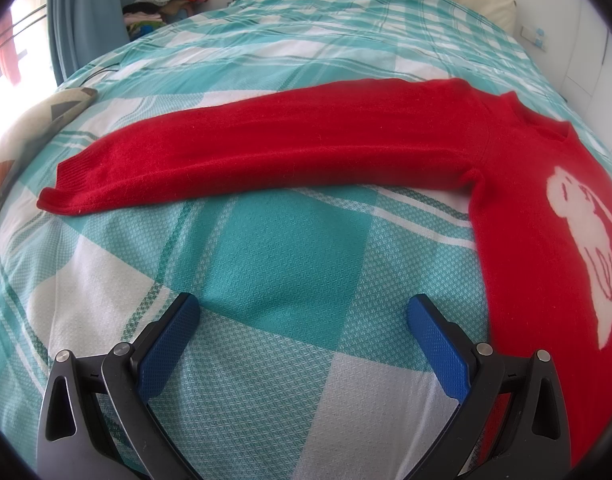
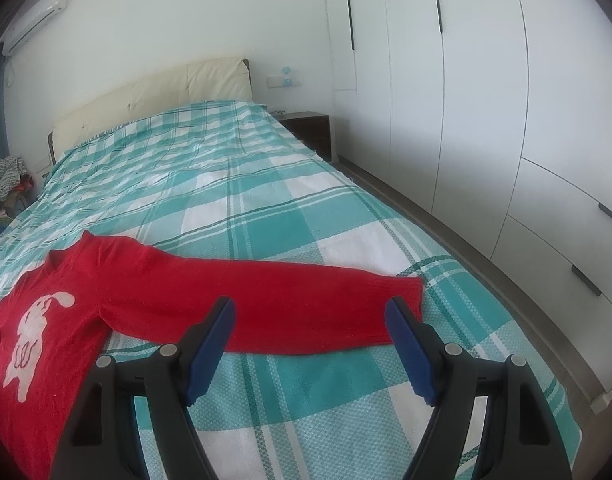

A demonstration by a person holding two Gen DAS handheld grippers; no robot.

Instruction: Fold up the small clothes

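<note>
Showing wardrobe [image 2: 465,100] only in right view.

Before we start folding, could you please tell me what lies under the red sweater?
The red knitted sweater with a white figure lies flat on the teal-and-white checked bedspread, sleeves stretched out to both sides. Whether anything else lies beneath the sweater is hidden by its fabric.

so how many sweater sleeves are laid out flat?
2. One sleeve stretches across the bedspread ahead of the left gripper; the other sleeve lies before the right gripper.
</note>
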